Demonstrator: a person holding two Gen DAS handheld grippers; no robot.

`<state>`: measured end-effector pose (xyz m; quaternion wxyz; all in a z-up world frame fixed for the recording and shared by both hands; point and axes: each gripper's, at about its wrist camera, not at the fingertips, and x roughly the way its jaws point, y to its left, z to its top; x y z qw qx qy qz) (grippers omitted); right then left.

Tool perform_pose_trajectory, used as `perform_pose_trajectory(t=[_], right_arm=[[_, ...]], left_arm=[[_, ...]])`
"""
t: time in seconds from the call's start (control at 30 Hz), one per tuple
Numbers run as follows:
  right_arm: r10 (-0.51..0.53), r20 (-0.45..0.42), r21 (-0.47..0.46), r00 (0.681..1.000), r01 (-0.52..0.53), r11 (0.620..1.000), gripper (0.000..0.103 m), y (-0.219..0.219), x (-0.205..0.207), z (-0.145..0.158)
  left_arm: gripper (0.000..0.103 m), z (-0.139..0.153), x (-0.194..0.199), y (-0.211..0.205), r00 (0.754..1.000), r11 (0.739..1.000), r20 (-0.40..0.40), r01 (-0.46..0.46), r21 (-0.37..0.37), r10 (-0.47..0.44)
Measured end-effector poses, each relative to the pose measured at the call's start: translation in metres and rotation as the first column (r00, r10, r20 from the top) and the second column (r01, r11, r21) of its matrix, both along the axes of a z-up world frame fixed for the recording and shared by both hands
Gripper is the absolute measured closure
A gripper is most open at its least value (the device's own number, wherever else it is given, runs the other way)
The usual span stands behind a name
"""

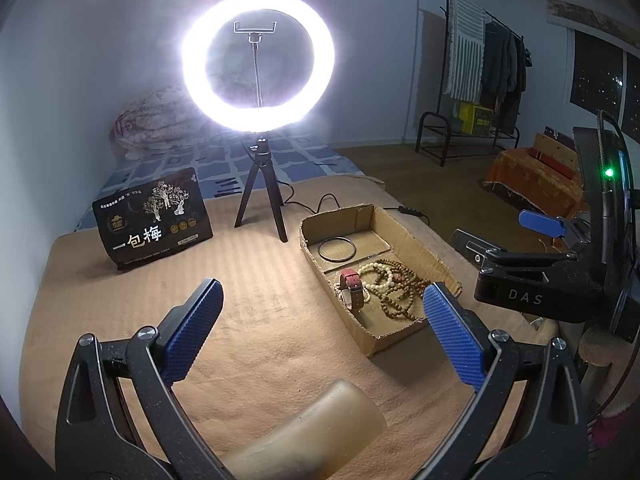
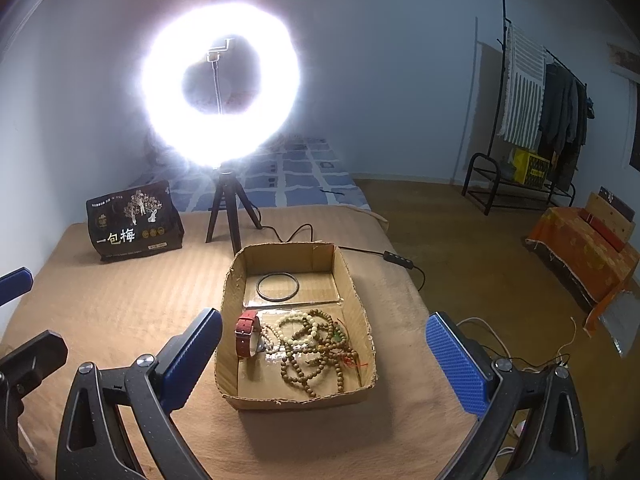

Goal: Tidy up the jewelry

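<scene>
Open brown cardboard box (image 2: 362, 312) on tan blanket (image 2: 120, 300): dark ring bangle (image 2: 278, 287) in far half; red-strap watch (image 2: 247, 333) and tangled wooden bead strands (image 2: 320, 344) in near half. My right gripper (image 2: 322, 350) spread wide, empty, before box. My left gripper (image 1: 322, 330) wide, empty, box just right. Lit ring light on tripod (image 1: 258, 60) behind. Black pouch (image 1: 154, 220) reads "一包梅". Right gripper body marked "DAS".

We hold our left gripper (image 1: 320, 336) with its blue-padded fingers spread wide and nothing between them, hovering just left of the cardboard box (image 1: 412, 240). Our right gripper (image 2: 324, 356) is likewise spread wide and empty, poised above the box's near end, its fingers straddling it without touching.
</scene>
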<state>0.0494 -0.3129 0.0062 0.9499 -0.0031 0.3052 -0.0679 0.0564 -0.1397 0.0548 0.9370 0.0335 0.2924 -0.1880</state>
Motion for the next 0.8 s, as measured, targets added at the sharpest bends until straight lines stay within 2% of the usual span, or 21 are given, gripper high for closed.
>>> perform_pose_trajectory(t=[0.8], right_arm=[[-0.009, -0.005, -0.003, 1.0, 0.009, 1.0, 0.0, -0.0012, 0.0008, -0.0018]], left_arm=[[0.001, 0.0014, -0.0055, 0.0029, 1.0, 1.0, 0.013, 0.026, 0.011, -0.026]])
